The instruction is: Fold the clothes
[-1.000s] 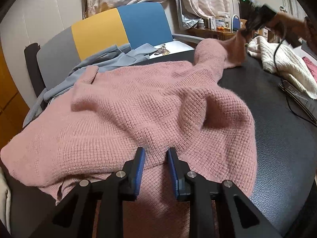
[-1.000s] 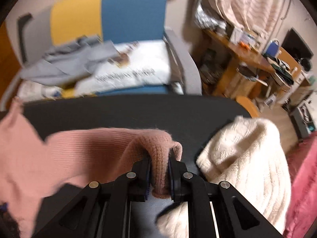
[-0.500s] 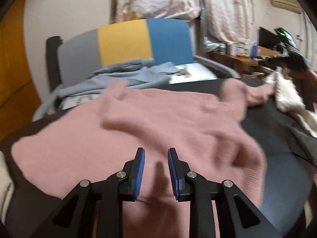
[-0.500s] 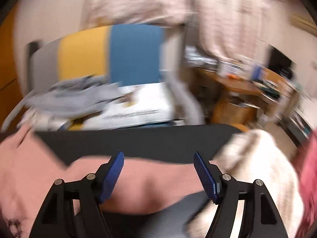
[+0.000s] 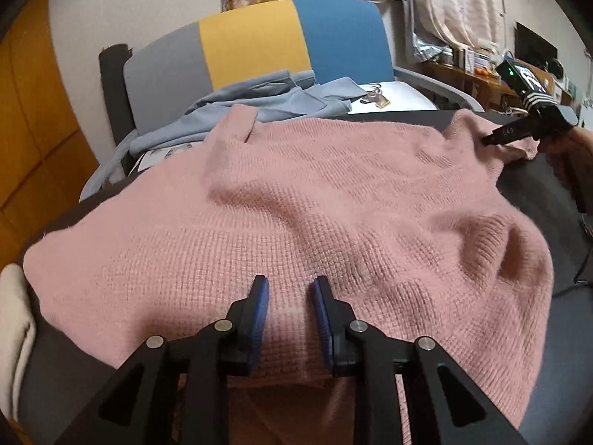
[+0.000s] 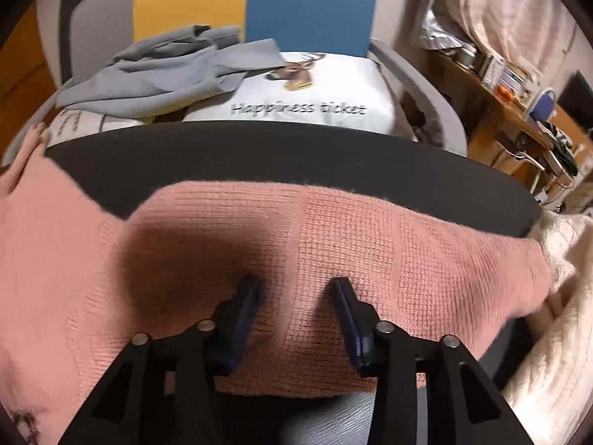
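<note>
A: Left wrist view: pink sweater (image 5: 296, 222) spread over the dark bench (image 5: 563, 333), still rumpled; no fold looks made yet. Left gripper (image 5: 289, 293) hangs over the near hem, jaws apart, holding nothing.

B: Right wrist view: right gripper (image 6: 296, 293) sits above the sleeve, jaws closing, knit beneath them but not yet pinched. Both sleeves and the body remain to fold.

A: Beyond: cream knit (image 6: 556, 333) beside it, a tricolour chair (image 5: 255, 40) carrying grey clothes (image 5: 259, 100), a cluttered desk (image 6: 519, 111).

pink waffle-knit sweater (image 5: 333, 204), grey-yellow-blue chair (image 5: 255, 48), black table (image 6: 259, 155)
</note>
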Tool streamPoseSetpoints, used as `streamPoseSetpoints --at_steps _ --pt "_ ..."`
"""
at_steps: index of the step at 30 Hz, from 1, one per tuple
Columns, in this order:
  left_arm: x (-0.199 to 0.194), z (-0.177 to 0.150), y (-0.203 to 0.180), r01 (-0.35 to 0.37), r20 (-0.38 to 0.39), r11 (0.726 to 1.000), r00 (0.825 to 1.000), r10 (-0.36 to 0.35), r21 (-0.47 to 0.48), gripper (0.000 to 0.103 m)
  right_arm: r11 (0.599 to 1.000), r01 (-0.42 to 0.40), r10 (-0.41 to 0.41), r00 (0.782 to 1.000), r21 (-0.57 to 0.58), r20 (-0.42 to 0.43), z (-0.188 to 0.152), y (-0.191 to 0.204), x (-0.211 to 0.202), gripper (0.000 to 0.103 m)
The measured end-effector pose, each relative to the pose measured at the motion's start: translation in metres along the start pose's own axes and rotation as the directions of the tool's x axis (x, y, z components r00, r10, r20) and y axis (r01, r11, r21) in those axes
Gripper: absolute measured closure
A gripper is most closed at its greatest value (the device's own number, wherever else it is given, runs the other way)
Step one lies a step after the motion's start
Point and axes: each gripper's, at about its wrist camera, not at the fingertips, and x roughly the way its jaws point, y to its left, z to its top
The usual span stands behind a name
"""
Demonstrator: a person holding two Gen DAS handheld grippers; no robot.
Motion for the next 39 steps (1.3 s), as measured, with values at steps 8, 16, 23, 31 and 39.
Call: streamPoseSetpoints --at_steps 8,16,23,31,39 --pt "-0.007 -0.003 -0.003 0.055 0.008 0.998 0.998 -0.054 -0.020 0.080 0.991 -0.064 0.080 0.988 -0.118 0.132 -0.012 0.073 -0.074 0.057" --pt "-0.025 -0.006 0.035 0.193 0.034 0.970 0.981 -0.190 -0.149 0.079 0.947 -0.115 0.127 0.992 -0.299 0.023 -0.041 0.165 -0.043 0.042" --pt "-0.043 -0.028 0.064 0.254 0.109 0.941 0.966 -0.235 -0.225 0.078 0.980 -0.117 0.115 0.993 -0.162 -0.022 -0.030 0.119 -0.025 0.037" --pt "-0.044 -0.049 0.118 0.214 0.116 0.905 0.976 -0.183 -0.369 0.078 0.991 -0.129 0.129 0.991 -0.024 0.017 -0.032 0.098 -0.043 0.069" --pt "-0.019 -0.050 0.127 0.257 0.070 0.853 0.965 -0.254 -0.454 0.078 0.794 -0.479 0.504 0.863 -0.374 -0.034 -0.058 0.235 -0.114 0.046"
